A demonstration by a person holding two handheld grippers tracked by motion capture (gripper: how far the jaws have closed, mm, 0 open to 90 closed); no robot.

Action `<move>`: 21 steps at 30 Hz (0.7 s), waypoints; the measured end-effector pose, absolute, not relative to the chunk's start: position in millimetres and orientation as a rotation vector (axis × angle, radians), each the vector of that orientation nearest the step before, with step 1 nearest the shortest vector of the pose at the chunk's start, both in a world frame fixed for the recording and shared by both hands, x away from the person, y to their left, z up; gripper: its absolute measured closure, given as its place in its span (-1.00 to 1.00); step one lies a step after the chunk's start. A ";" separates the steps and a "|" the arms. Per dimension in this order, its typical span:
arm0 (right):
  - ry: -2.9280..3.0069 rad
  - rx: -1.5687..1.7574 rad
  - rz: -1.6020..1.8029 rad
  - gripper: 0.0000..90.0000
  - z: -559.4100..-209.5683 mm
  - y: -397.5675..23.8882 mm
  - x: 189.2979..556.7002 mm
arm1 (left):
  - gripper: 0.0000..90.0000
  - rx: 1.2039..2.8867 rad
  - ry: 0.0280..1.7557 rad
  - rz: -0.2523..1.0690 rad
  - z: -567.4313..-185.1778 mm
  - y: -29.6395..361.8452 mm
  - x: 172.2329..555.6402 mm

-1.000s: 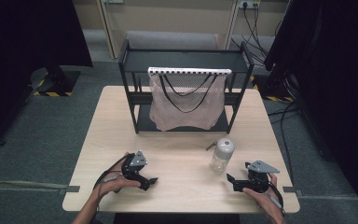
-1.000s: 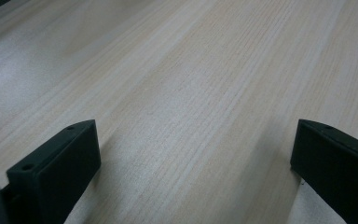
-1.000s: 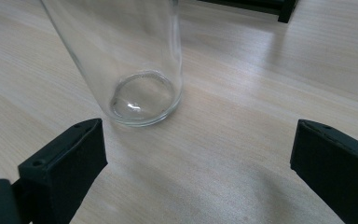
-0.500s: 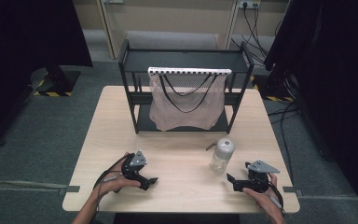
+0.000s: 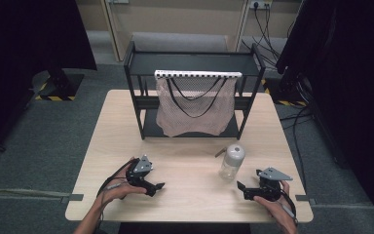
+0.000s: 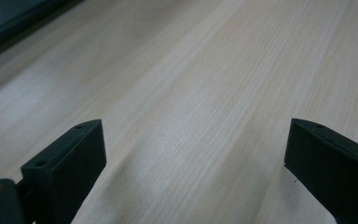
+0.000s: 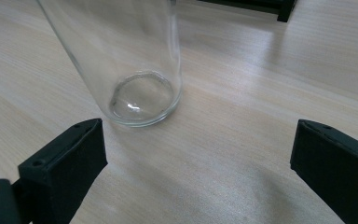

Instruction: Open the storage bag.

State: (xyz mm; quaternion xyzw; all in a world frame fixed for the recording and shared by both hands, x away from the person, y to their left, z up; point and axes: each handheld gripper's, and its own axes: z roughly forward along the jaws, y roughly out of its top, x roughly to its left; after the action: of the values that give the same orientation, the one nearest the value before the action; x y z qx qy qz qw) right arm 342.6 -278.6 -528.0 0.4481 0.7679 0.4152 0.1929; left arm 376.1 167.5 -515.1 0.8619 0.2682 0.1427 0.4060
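Bottle [image 7: 121, 60] stands upright just beyond the gaping right claw [image 7: 196, 172].

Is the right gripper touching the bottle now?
Apart. In the right gripper view, bare table lies between the open fingers and the bottle; the high view shows the right gripper beside the bottle.

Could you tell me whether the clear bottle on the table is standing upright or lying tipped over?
Upright. The bottle stands on its base on the table, grey cap on top; the right gripper view shows its round bottom flat on the wood.
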 end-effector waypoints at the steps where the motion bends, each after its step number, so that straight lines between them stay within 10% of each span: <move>1: 2.155 1.257 1.165 -0.92 -528.0 -278.6 342.6 | -0.91 2.174 0.677 0.360 -515.1 167.5 376.1; 21: 2.156 1.261 1.160 -0.92 -528.1 -278.4 342.8 | -0.88 2.120 0.606 0.448 -473.9 147.6 385.4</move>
State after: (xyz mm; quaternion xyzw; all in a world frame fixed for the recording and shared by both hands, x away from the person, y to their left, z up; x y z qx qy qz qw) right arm 342.8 -278.4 -528.1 0.4491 0.7683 0.4135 0.1925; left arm 385.4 147.6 -473.9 0.8502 0.2429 0.1795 0.4312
